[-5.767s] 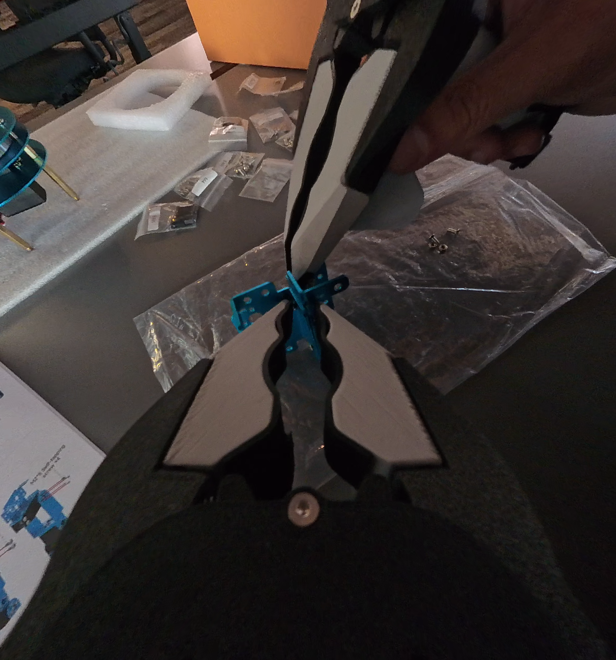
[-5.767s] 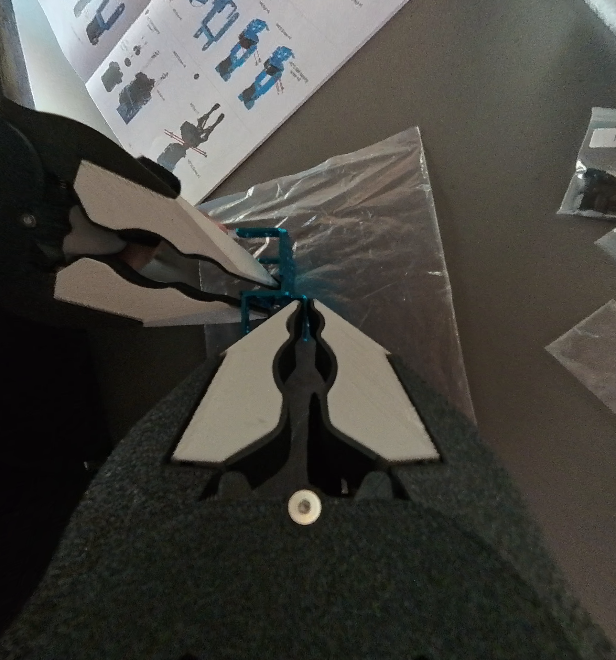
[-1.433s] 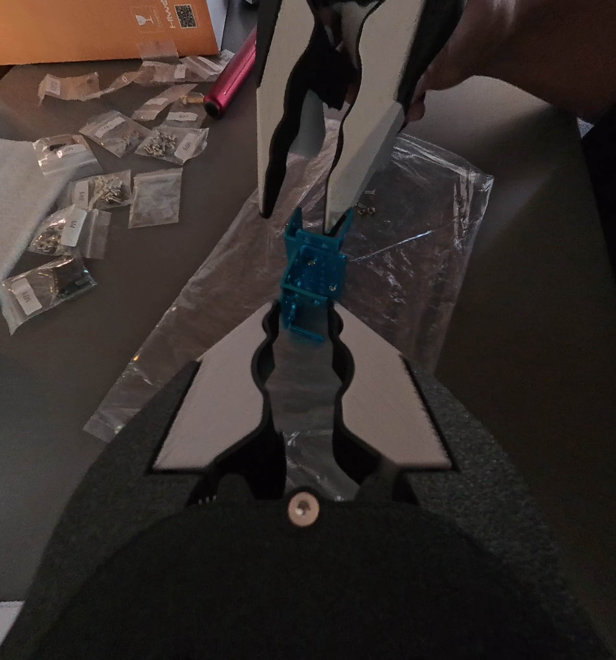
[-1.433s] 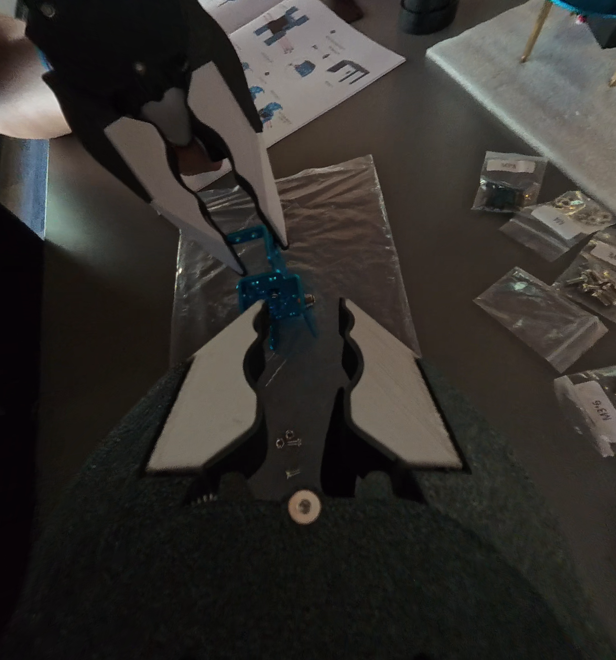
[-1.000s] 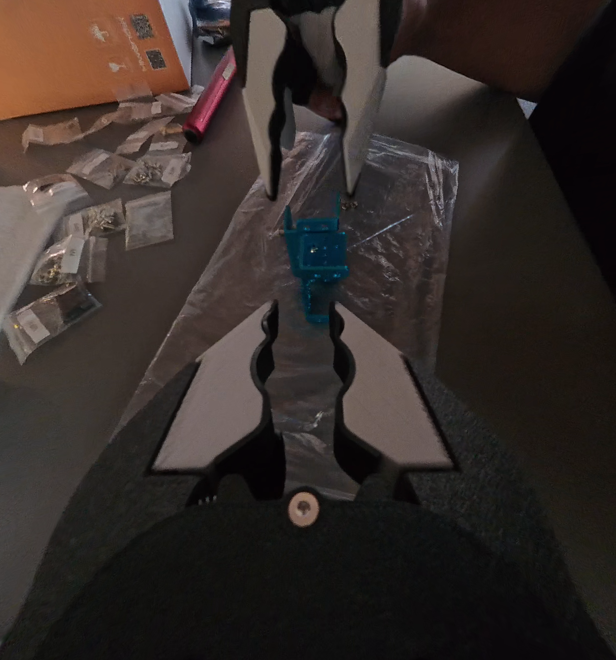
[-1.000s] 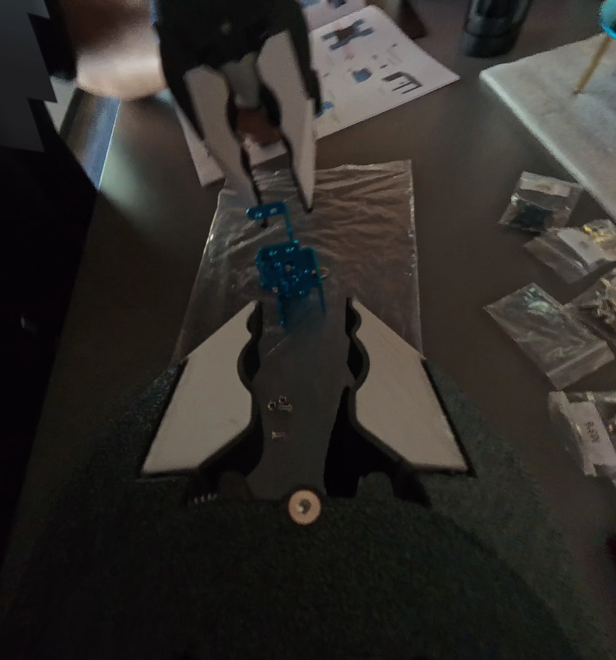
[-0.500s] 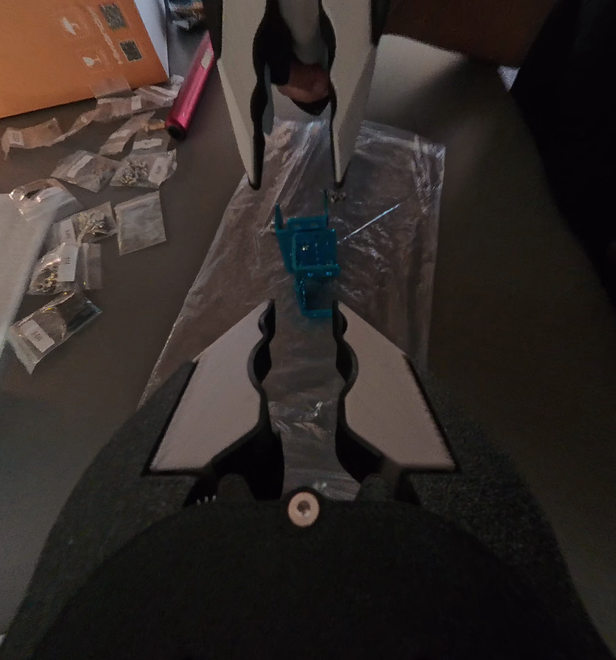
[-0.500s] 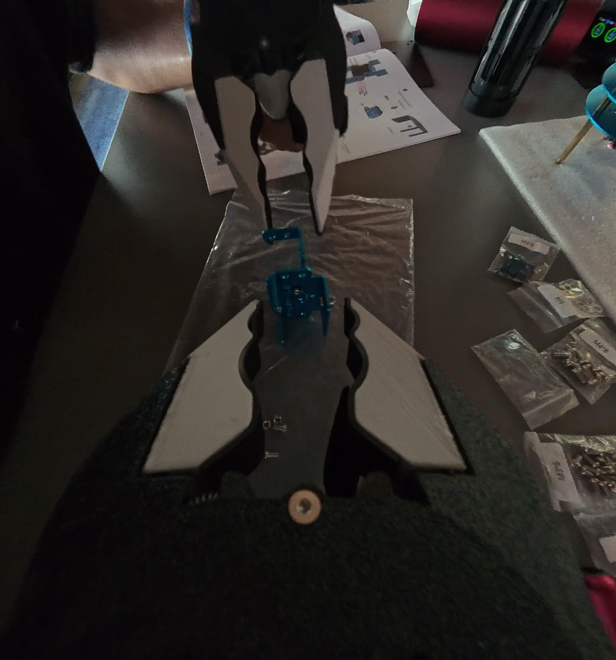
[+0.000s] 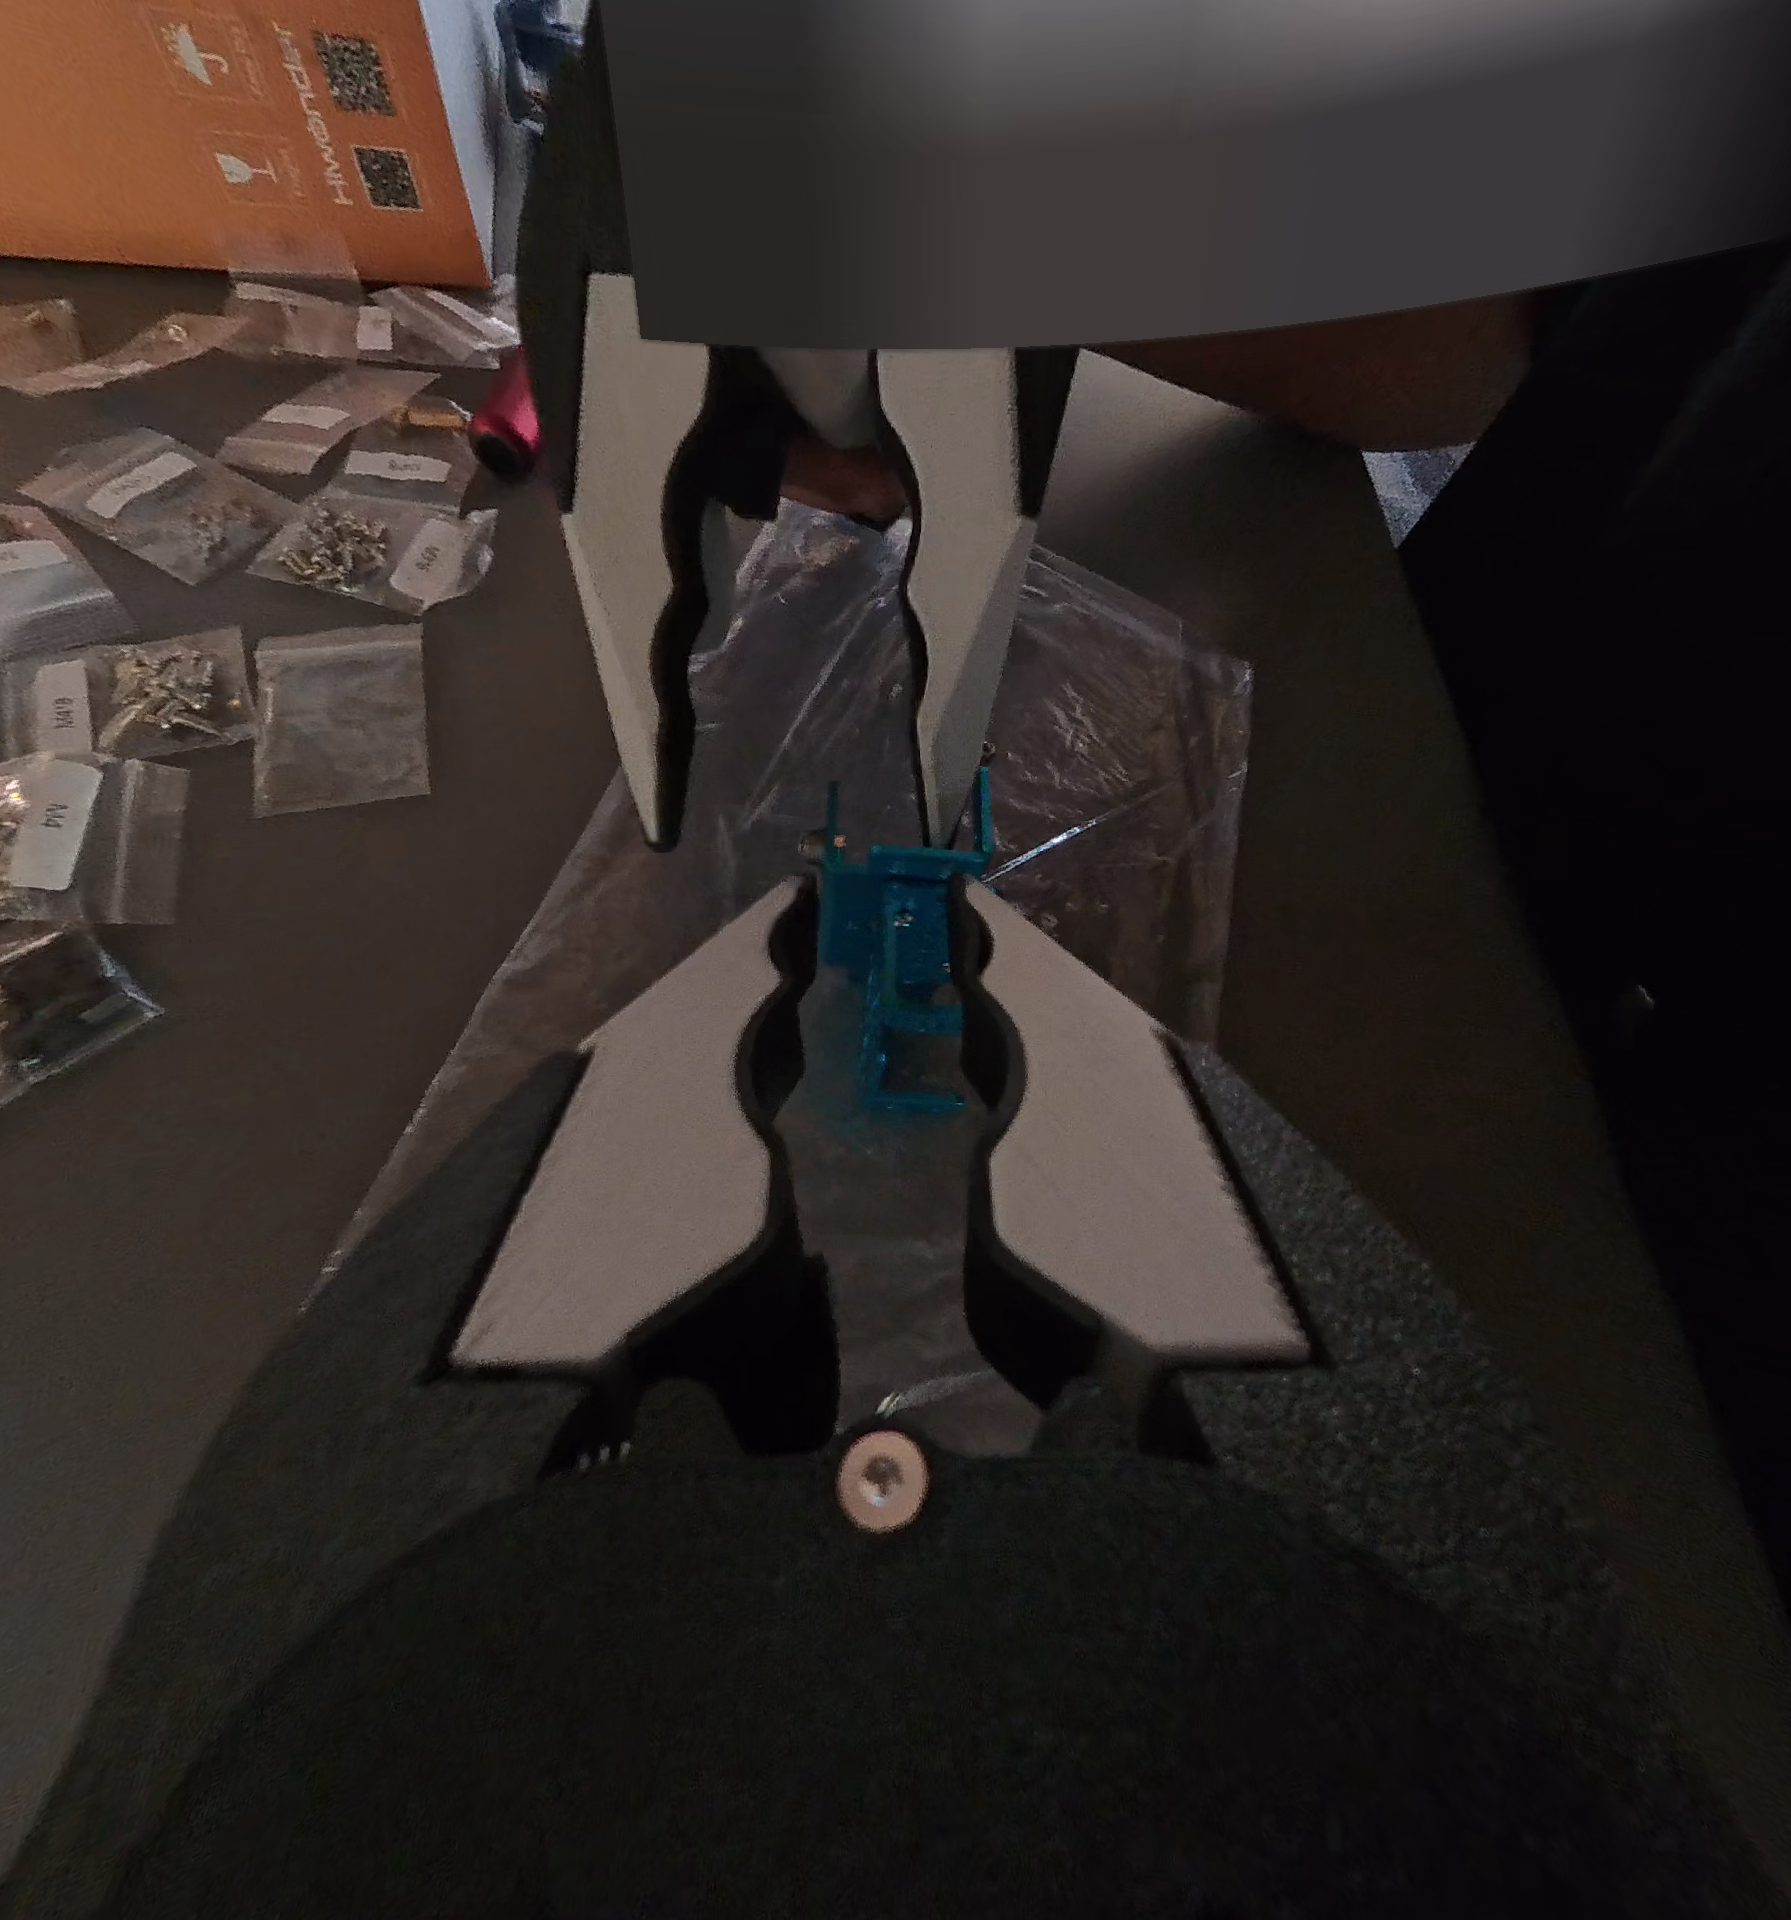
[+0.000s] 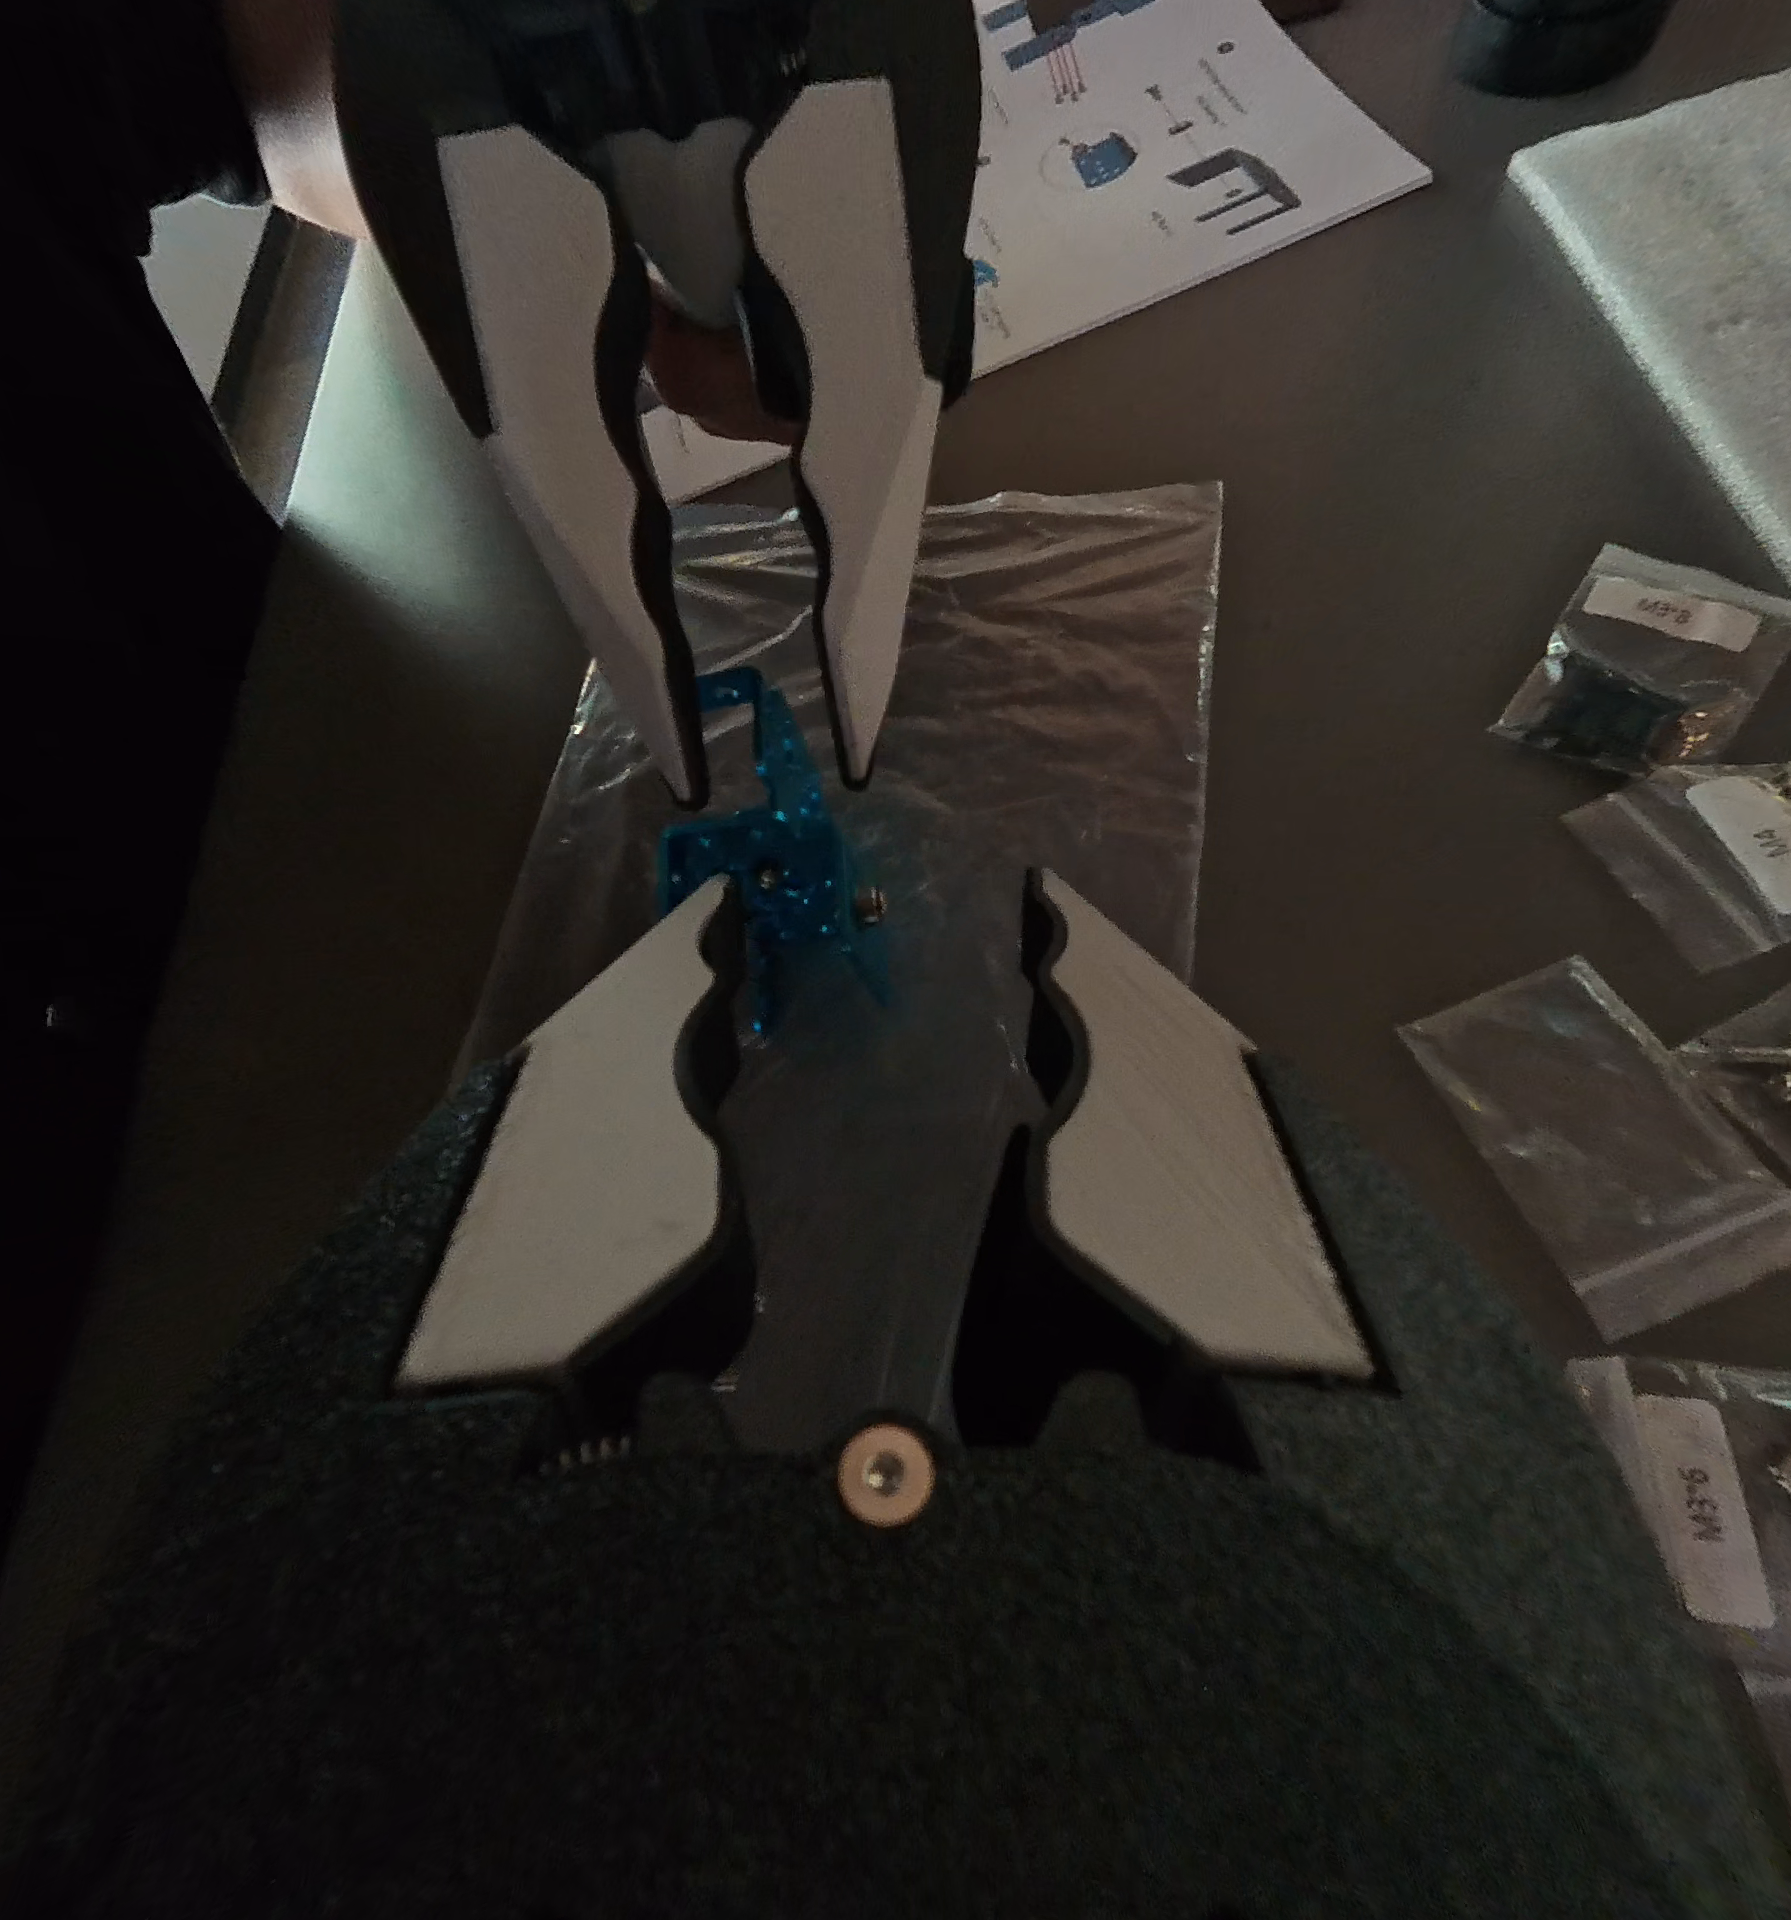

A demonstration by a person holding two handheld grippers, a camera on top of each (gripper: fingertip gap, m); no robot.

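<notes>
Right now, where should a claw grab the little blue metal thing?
Probably the boxy middle of the blue bracket assembly, pinched across its flat side plates, coming in low from the left claw side. Its thin prongs point toward the right claw and look flimsier.

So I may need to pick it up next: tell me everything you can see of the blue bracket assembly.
The blue bracket assembly looks like glittery anodised metal: perforated plates joined at angles with small screws. It rests on a clear plastic bag, between the open fingers of both grippers; whether any fingertip touches it is unclear.
</notes>
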